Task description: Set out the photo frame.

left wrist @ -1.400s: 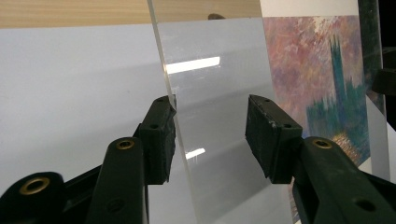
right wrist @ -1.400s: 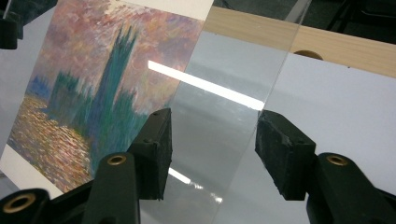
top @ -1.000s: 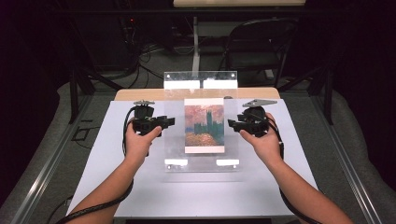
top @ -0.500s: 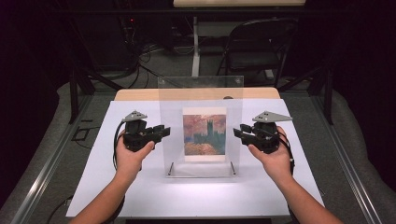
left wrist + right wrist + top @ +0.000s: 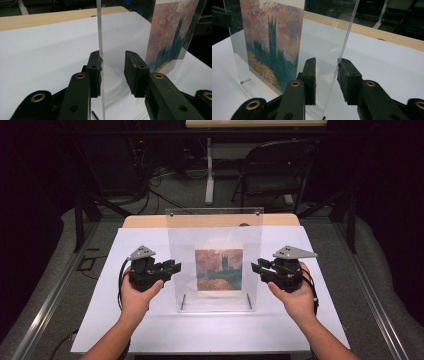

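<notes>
Your left gripper (image 5: 113, 72) and right gripper (image 5: 326, 80) each straddled an acrylic panel (image 5: 215, 255) edge, jaws closing but ungripped; the upright panel could topple.

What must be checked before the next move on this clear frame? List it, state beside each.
1. Clear frame upright on the table: ok.
2. Sheet edge between left gripper jaws, which have just been closing: ok.
3. Both left pads pressing the sheet: not ok, one stands apart.
4. Sheet edge between right gripper jaws, also just closing: ok.
5. Both right pads pressing: not ok, a gap remains.
6. Picture clear of the jaws: ok.
</notes>
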Tool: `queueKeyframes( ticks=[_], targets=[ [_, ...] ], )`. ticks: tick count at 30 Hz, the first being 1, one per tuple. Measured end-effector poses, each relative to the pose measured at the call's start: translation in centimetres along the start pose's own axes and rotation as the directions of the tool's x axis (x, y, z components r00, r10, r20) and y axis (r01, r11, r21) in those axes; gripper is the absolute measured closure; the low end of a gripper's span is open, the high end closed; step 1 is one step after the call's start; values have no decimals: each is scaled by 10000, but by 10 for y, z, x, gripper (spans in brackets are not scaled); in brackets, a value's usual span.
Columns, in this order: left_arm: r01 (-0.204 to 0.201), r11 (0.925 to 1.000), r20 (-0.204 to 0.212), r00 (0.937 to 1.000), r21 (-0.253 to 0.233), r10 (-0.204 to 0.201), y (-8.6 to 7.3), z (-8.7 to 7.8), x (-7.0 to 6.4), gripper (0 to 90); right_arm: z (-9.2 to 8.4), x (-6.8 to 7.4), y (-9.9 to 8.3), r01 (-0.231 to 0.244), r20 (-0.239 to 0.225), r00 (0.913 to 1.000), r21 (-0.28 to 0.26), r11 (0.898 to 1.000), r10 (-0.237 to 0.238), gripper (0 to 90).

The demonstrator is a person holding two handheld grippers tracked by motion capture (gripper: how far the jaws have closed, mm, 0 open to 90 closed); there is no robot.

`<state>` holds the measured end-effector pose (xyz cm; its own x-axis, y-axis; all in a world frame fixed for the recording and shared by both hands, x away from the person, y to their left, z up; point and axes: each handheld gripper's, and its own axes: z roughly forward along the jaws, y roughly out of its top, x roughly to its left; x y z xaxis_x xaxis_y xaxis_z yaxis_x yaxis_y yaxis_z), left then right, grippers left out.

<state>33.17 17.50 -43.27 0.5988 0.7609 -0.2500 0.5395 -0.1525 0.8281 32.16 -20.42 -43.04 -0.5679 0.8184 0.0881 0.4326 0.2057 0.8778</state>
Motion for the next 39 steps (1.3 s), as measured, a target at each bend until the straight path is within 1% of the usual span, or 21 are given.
queueKeyframes(
  ticks=[4, 8, 14, 17, 18, 21, 22, 23, 24, 27, 31, 36, 39],
  targets=[
    [-11, 10000, 86, 10000, -62, 11, -4, -3, -3, 672, -3, 2, -2, -34, -70, 10000, -20, 10000, 33, 683],
    [-123, 9999, 133, 9998, -73, 124, -8, -7, -6, 671, -8, 4, -6, -68, -191, 9998, -100, 9999, 66, 683],
    [-285, 9994, 229, 9993, -186, 289, -16, -13, -10, 666, -14, 9, -14, -101, -318, 9995, -343, 9994, 90, 692],
    [-332, 9991, 224, 9992, -246, 338, -19, -16, -13, 661, -17, 13, -16, 48, -260, 9996, -390, 9992, -58, 691],
    [-344, 9991, 196, 9992, -256, 349, -21, -17, -14, 658, -18, 14, -17, 32, -275, 9996, -362, 9993, -42, 690],
    [-339, 9986, 239, 9991, -397, 349, -24, -18, -16, 655, -20, 15, -21, -211, -380, 9991, -532, 9984, 191, 690],
    [-343, 9984, 170, 9992, -454, 351, -25, -18, -17, 654, -21, 15, -22, -207, -374, 9991, -527, 9984, 187, 689],
    [-379, 9982, 130, 9992, -454, 385, -25, -18, -18, 651, -21, 15, -23, -239, -378, 9991, -636, 9977, 215, 690],
    [-396, 9981, 109, 9991, -472, 401, -25, -18, -18, 649, -22, 15, -23, -217, -381, 9991, -599, 9980, 194, 689],
    [-402, 9982, 77, 9991, -444, 406, -25, -17, -18, 647, -22, 16, -23, -229, -339, 9992, -620, 9978, 208, 689],
    [-346, 9982, 143, 9993, -480, 353, -25, -17, -17, 646, -22, 15, -22, -249, -365, 9991, -540, 9982, 229, 684],
    [-190, 9982, 307, 9993, -570, 208, -26, -17, -15, 639, -21, 13, -22, -325, -631, 9976, -576, 9978, 289, 641],
    [-234, 9980, 310, 9992, -589, 252, -26, -17, -15, 636, -21, 12, -22, -362, -716, 9969, -615, 9975, 317, 639]
  ],
)
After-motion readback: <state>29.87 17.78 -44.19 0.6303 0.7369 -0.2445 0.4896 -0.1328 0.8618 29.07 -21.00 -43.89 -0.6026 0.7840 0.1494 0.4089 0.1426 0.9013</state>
